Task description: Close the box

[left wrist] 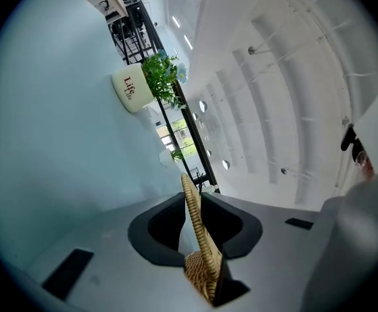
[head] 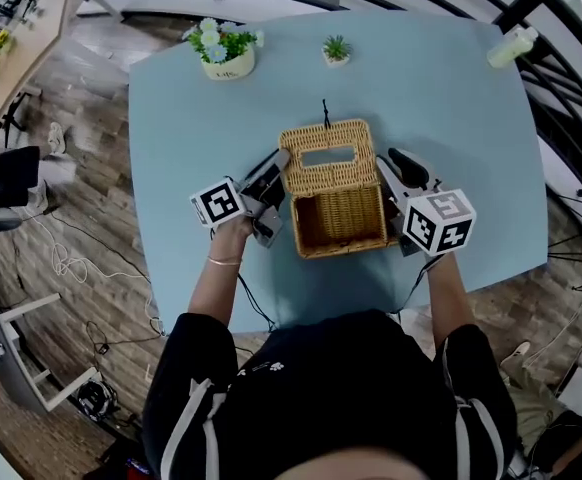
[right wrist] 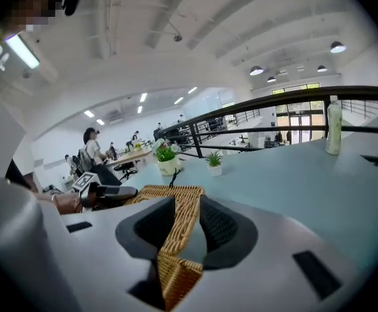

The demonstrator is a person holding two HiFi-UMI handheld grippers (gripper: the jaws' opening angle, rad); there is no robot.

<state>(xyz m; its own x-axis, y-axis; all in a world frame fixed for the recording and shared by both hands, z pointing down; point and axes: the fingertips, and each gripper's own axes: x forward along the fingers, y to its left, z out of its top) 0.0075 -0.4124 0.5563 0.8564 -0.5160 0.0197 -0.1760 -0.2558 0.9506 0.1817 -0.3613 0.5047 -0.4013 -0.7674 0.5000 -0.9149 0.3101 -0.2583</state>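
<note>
A wicker box (head: 302, 230) stands open in the middle of the light-blue table (head: 191, 138). Its slotted lid (head: 328, 171) is hinged at the far side and tilts up behind the opening. My left gripper (head: 280, 160) holds the lid's left edge and my right gripper (head: 384, 165) its right edge. In the left gripper view the lid's woven rim (left wrist: 199, 234) runs between the jaws of the left gripper (left wrist: 190, 199), which are shut on it. In the right gripper view the right gripper (right wrist: 188, 203) is shut on the lid (right wrist: 177, 225) in the same way.
A white pot of flowers (head: 226, 53) and a small potted plant (head: 336, 50) stand at the table's far edge. A pale bottle (head: 511, 46) lies at the far right corner. A black railing (head: 561, 98) curves past the right side. A dark tab (head: 324, 114) sticks out behind the lid.
</note>
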